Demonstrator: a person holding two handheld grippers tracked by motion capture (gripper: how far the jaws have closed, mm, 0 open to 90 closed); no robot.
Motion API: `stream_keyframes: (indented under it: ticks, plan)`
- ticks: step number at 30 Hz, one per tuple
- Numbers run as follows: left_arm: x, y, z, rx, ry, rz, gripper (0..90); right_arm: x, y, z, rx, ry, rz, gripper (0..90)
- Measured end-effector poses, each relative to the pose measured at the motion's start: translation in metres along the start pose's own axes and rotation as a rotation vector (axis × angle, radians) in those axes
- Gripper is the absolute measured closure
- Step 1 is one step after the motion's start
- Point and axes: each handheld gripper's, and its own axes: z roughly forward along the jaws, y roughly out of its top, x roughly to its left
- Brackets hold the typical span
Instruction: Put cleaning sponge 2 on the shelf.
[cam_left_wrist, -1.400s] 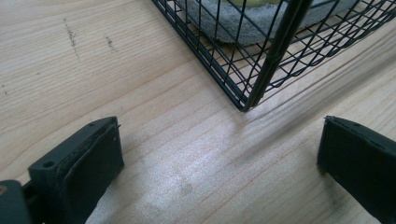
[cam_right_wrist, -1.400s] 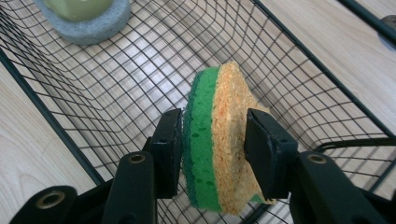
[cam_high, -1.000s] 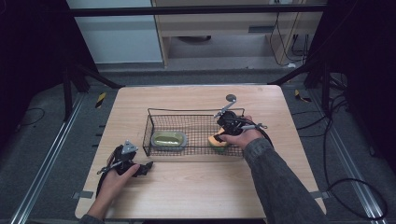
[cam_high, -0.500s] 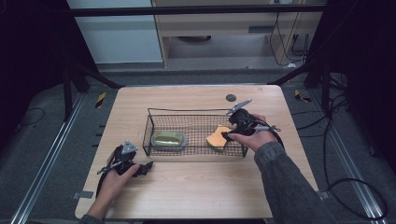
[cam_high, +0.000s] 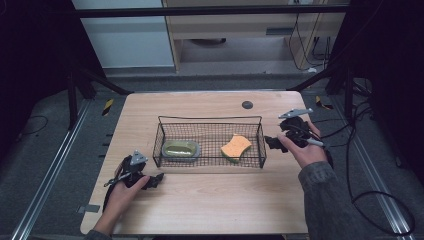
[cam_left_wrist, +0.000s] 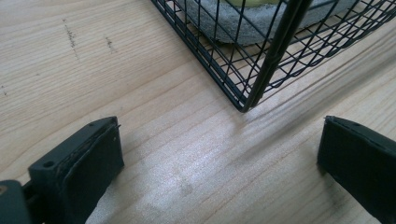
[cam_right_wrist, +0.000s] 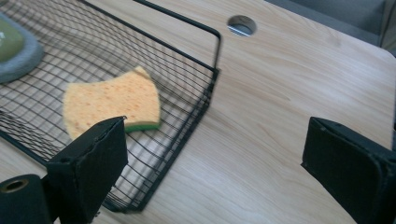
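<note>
Right claw (cam_high: 274, 142) now outside the basket (cam_high: 210, 119), just spread, empty; sponge (cam_high: 236, 146) inside, apart.

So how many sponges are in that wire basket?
2: an orange sponge lies at the right end of the wire basket, and a green-and-grey sponge lies at its left end. None seems hidden.

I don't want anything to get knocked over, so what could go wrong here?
1. The right gripper, its fingers open and empty after just opening, sits close to the black wire basket; a careless swing might bump and shift it.
2. The orange sponge with a green underside lies near the basket's right wall, so such a knock could jolt it.
3. The left gripper rests near the basket's corner and might snag the wire.
</note>
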Motion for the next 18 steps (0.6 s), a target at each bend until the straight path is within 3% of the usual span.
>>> stream_keyframes:
  ticks: [6, 18]
  plan:
    - [0.0, 0.0, 0.0, 0.0, 0.0, 0.0, 0.0, -0.016, -0.021, -0.006, 0.001, -0.032, 0.048, 11.2]
    - [0.0, 0.0, 0.0, 0.0, 0.0, 0.0, 0.0, -0.031, -0.055, -0.008, -0.002, -0.065, 0.07, 11.8]
